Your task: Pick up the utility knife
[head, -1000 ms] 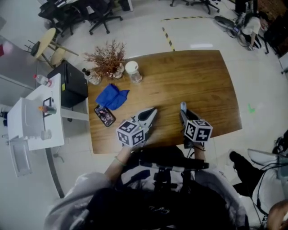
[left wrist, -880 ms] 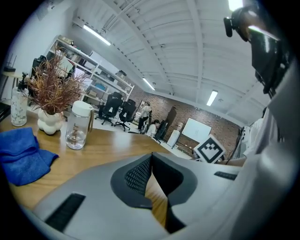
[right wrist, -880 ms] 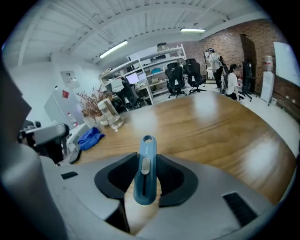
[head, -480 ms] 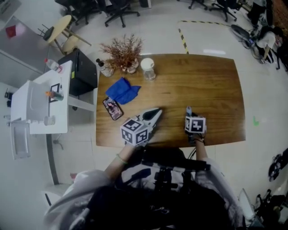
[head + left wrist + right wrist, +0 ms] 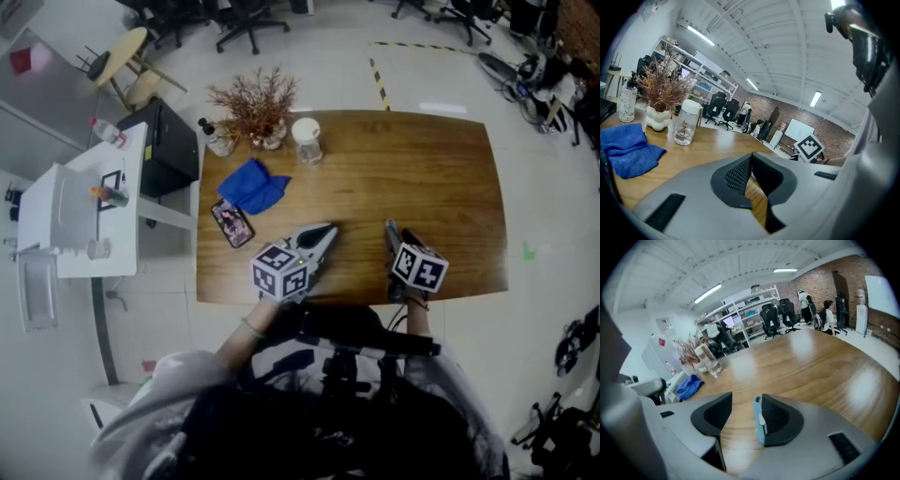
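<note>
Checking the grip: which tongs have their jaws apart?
The right tongs: their jaws have just opened, with the blue utility knife between them against one jaw. The left tongs are shut and empty.

The utility knife (image 5: 759, 427) is coloured light blue. The table (image 5: 422, 169) is grained in warm brown. A deep blue cloth (image 5: 251, 186) is seen near its left edge. Black-and-white squares are printed on the marker cubes (image 5: 279, 272).

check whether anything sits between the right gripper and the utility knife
Nothing visible does. The utility knife stands on edge between the jaws of the right gripper, which have just been opening. It rests against one jaw, with a gap to the other. Only bare table shows in that gap.
</note>
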The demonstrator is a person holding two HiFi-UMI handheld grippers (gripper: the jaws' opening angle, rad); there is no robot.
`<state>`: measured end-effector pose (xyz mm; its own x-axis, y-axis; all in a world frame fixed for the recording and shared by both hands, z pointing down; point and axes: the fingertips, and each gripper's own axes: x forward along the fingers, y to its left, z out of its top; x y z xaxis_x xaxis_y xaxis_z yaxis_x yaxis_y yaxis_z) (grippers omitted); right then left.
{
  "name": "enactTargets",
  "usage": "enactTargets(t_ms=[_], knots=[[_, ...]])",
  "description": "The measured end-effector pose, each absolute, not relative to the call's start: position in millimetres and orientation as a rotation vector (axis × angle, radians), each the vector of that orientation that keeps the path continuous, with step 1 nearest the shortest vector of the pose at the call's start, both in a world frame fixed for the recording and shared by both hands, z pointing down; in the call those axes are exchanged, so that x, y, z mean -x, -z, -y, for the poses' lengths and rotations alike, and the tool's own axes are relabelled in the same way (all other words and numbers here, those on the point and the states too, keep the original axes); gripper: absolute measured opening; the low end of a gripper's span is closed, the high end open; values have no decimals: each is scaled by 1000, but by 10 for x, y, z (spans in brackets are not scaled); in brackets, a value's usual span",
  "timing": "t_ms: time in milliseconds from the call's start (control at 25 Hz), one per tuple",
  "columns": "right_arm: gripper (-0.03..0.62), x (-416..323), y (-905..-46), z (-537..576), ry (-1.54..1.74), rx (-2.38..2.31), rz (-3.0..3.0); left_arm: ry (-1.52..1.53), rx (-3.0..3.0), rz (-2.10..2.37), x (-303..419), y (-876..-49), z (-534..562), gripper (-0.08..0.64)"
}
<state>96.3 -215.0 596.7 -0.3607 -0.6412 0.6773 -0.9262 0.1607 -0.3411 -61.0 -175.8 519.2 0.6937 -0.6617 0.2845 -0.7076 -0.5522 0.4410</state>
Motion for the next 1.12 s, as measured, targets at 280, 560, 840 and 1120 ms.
enactTargets(t_ms=[280, 560, 840, 1120], knots=[[111, -857, -5255, 1948, -1132, -1599, 2303, -114, -2382, 1031, 544, -5198, 1786, 5], [14, -800, -4836, 1768, -1165, -1642, 2408, -103, -2406, 978, 376, -5157, 1780, 5], [12, -860, -4819, 1711, -1155, -1696, 2404, -117, -2432, 935, 265, -5143, 1755, 5], [12, -856, -4809, 1673, -1115, -1704, 2408, -123, -2434, 931, 274, -5136, 1740, 5]])
